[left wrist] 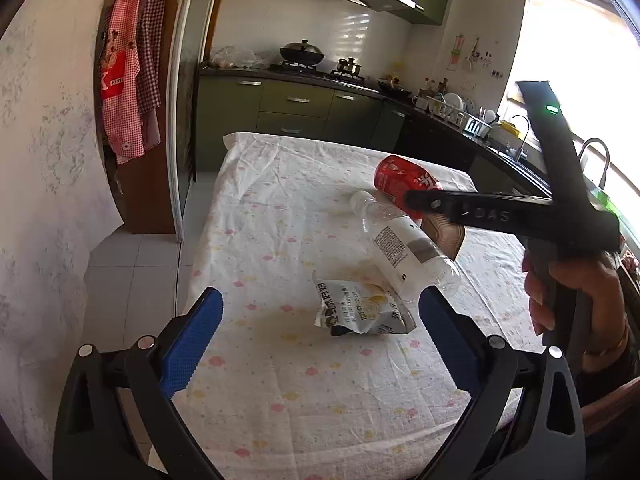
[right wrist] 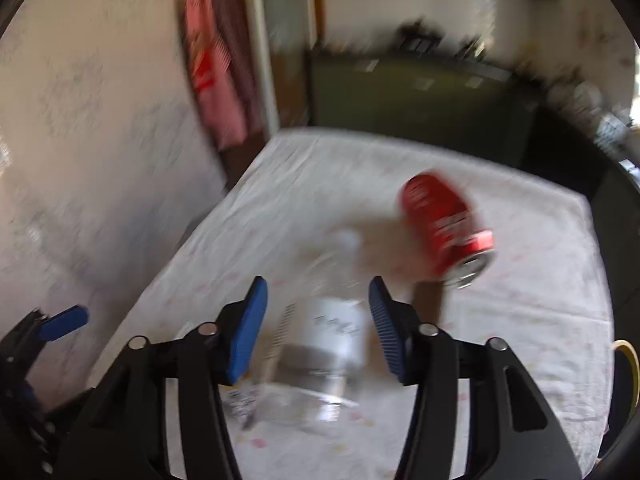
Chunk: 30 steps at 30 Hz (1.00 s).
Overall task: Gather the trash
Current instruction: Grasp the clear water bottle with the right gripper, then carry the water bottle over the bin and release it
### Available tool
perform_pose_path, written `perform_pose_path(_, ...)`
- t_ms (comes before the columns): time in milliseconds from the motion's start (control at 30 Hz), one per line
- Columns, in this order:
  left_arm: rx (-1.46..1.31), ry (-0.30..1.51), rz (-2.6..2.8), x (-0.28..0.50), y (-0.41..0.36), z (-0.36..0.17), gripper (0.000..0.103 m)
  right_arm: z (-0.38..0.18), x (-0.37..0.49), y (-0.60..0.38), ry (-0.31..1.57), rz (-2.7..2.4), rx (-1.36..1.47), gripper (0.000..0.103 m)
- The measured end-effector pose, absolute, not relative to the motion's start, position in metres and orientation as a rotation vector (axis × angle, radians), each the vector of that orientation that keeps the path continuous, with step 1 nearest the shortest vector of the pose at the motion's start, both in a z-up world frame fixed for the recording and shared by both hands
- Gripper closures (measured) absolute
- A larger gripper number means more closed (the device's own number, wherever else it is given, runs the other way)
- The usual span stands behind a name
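1. The left gripper (left wrist: 320, 316) hangs above the near end of the cloth-covered table (left wrist: 280, 380) with its blue pads (left wrist: 192, 340) spread wide and nothing between them.
2. The right gripper (right wrist: 318, 320) has its jaws apart on either side of the clear plastic bottle (right wrist: 334, 332); its view is smeared, so I cannot tell whether the pads (right wrist: 248, 332) touch the bottle.
3. From the left wrist view, the right gripper (left wrist: 416, 200) reaches in from the right, held by a hand (left wrist: 576, 292), its tip over the bottle and in front of the can.
4. The bottle (left wrist: 404, 244) lies on its side near the middle of the table, cap pointing toward the far end, a white label around its body.
5. A red soda can (left wrist: 400, 180) lies on its side just beyond the bottle, toward the far right of the table; in the right wrist view the can (right wrist: 444, 224) shows its metal end.
6. A crumpled snack wrapper (left wrist: 360, 308) lies just nearer than the bottle, its edge touching or tucked under the bottle's base.
7. A brown item (left wrist: 444, 232) shows behind the bottle, partly hidden.
8. Past the table's far end stand green kitchen cabinets (left wrist: 296, 108) with a wok (left wrist: 302, 54) on the stove.
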State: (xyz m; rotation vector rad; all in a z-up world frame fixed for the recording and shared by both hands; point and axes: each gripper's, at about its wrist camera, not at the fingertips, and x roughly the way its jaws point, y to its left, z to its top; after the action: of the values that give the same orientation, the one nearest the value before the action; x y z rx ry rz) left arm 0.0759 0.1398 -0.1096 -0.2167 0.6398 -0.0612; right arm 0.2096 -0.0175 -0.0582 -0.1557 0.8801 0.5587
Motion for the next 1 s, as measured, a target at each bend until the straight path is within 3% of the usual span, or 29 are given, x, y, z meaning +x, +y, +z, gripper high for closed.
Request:
perform_pose_path(67,-0.225,0.636,-0.062,0.073,0.142,-0.11,0.006,-0.066,0.224,-0.001,0.983,0.562,-0.211,0.052)
perform_pose_path(200,-0.242,0.637,-0.061,0.066,0.148,-0.114,0.006,-0.077,0.246,0.014,1.142,0.537,-0.292,0.037)
perform_pose_path(467,-0.278,0.622,-0.06,0.056,0.158,-0.111,0.006,-0.11,0.261,0.018,1.37,0.46,-0.367,0.034)
perform_pose_path(800,-0.261,0.635,-0.065,0.055,0.149,-0.111,0.006,-0.121,0.249,0.025,1.275,0.412,-0.58,0.042)
perform_pose_path(1000,-0.224,0.618,-0.064,0.05,0.138,-0.104,0.006,-0.079,0.235,0.007,1.22,0.52,-0.444,0.042)
